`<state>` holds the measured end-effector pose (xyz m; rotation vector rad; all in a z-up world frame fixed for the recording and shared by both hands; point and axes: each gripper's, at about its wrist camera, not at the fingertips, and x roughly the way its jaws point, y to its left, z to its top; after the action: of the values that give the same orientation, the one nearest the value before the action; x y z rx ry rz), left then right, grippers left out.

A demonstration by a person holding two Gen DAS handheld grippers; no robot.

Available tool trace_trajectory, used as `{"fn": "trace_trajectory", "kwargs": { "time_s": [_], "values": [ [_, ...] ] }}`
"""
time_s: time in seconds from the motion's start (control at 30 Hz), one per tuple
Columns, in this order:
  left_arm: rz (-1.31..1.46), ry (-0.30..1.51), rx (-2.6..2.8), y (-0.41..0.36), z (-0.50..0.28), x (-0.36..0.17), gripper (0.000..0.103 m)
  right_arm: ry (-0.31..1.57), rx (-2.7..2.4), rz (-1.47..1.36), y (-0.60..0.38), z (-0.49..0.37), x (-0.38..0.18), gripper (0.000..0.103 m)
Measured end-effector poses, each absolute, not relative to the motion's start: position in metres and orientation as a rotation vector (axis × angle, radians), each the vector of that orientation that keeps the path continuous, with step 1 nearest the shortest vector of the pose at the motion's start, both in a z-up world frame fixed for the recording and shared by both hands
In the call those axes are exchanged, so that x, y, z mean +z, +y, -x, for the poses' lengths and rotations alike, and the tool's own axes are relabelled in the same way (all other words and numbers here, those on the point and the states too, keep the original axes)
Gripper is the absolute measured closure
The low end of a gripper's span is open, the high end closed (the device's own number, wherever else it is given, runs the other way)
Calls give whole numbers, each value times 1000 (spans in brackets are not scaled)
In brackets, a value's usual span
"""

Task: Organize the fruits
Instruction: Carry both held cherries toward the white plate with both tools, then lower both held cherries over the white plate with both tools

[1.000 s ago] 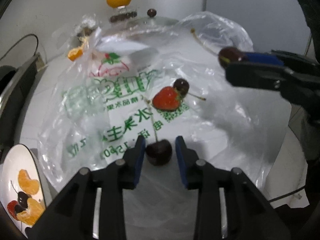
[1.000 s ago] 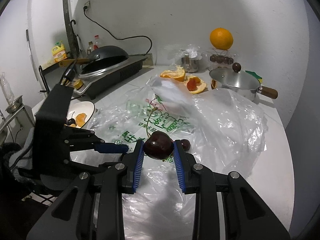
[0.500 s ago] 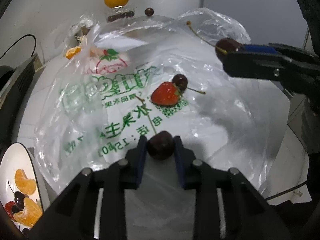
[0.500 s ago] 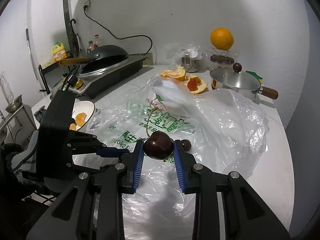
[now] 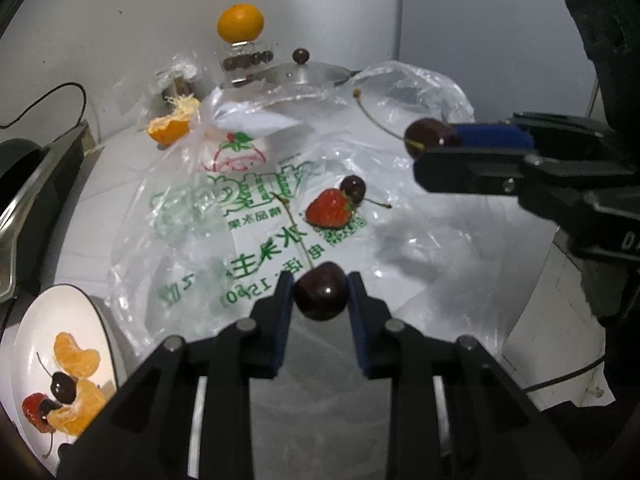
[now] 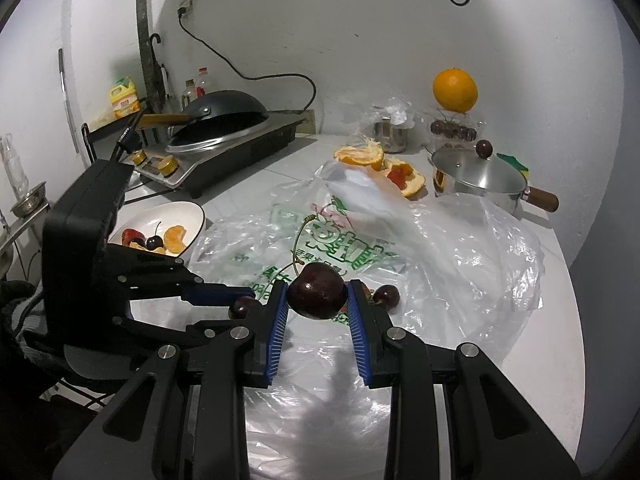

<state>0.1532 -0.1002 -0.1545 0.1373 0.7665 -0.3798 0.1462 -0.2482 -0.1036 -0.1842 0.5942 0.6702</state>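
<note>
Both grippers loaded: left hand-held gripper (image 5: 320, 294) pinches a cherry (image 5: 321, 296), right hand-held gripper (image 6: 318, 294) pinches another cherry (image 6: 317, 290). Next, probably: carry both to the plate (image 5: 92, 312), left of the left gripper.

Dark cherry (image 5: 321, 296) between left hand-held gripper (image 5: 320, 294) pads, over plastic bag (image 5: 240, 216).

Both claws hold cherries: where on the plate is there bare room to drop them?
The plate is bare along its far rim, toward the stove. Its near side is crowded: orange segments, a cherry and a strawberry sit together there.
</note>
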Motion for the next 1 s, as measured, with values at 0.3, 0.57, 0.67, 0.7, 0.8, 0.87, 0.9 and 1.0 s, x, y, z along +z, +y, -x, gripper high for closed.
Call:
{"fn": "trace_trajectory", "kwargs": {
  "time_s": [0.3,0.57,0.67,0.7,0.8,0.87,0.9,1.0],
  "values": [
    [-126,735,-372,-87,-135,-143,76,589,677,205,-235,-133,-100,72],
    [-104,715,-357,-71,-118,-137,76,593,687,226,-222,-126,-101,72],
    [-95,705,-349,-65,-111,-134,76,592,692,236,-215,-122,-100,72],
    [-94,704,-347,-64,-111,-133,76,592,693,238,-213,-122,-100,72],
    [-88,693,-336,-56,-103,-131,76,590,700,247,-206,-118,-99,72],
    [-83,688,-328,-51,-99,-131,76,589,706,254,-201,-115,-99,72],
    [-79,684,-322,-47,-96,-130,76,589,709,259,-198,-114,-99,72],
    [-67,679,-307,-36,-90,-131,76,588,720,271,-187,-110,-98,72]
  ]
}}
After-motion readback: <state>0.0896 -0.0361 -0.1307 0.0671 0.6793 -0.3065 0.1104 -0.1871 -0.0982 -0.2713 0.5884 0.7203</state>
